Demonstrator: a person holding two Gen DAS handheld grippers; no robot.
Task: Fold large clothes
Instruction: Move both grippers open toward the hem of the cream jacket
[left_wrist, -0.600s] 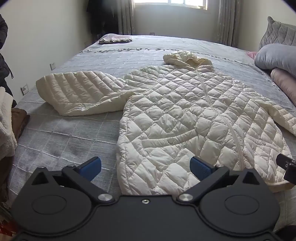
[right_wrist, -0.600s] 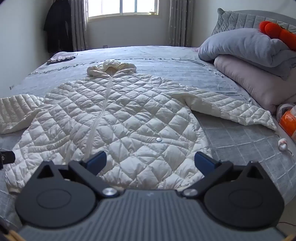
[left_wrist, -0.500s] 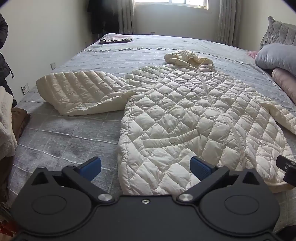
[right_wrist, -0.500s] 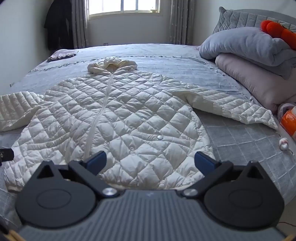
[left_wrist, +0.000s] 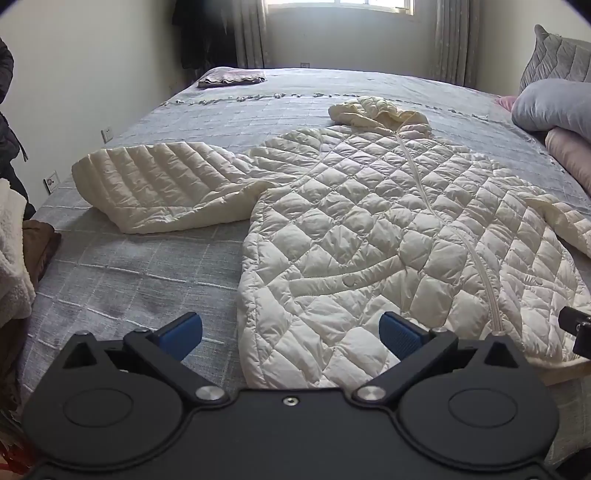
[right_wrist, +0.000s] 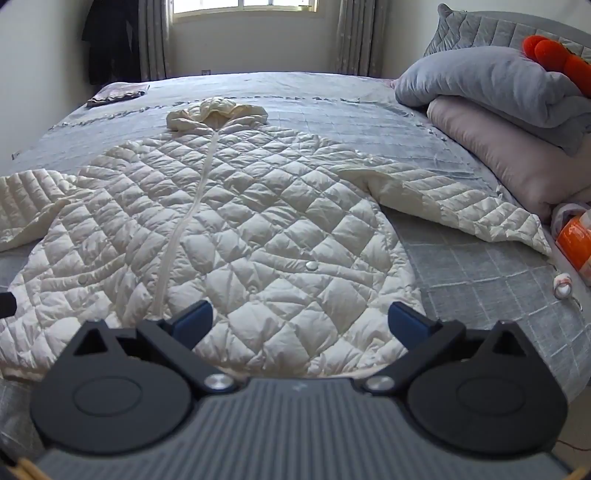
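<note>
A cream quilted down coat (left_wrist: 369, 229) lies flat, front up and zipped, on the grey bed, hood (left_wrist: 376, 110) toward the window. Its left sleeve (left_wrist: 159, 188) spreads out to the left. In the right wrist view the coat (right_wrist: 236, 229) fills the middle and its other sleeve (right_wrist: 454, 199) reaches right toward the pillows. My left gripper (left_wrist: 290, 328) is open and empty just above the coat's hem, left side. My right gripper (right_wrist: 301, 319) is open and empty above the hem, right of the zip.
Grey and pink pillows (right_wrist: 509, 96) with a red plush toy (right_wrist: 557, 59) are stacked at the right. A folded cloth (left_wrist: 232, 77) lies at the far corner of the bed (left_wrist: 122, 280). An orange item (right_wrist: 576, 240) lies by the pillows. Clothes (left_wrist: 14, 258) hang at the left edge.
Both grippers have edged slightly forward over the coat's hem. Both stay open and the coat has not moved.
</note>
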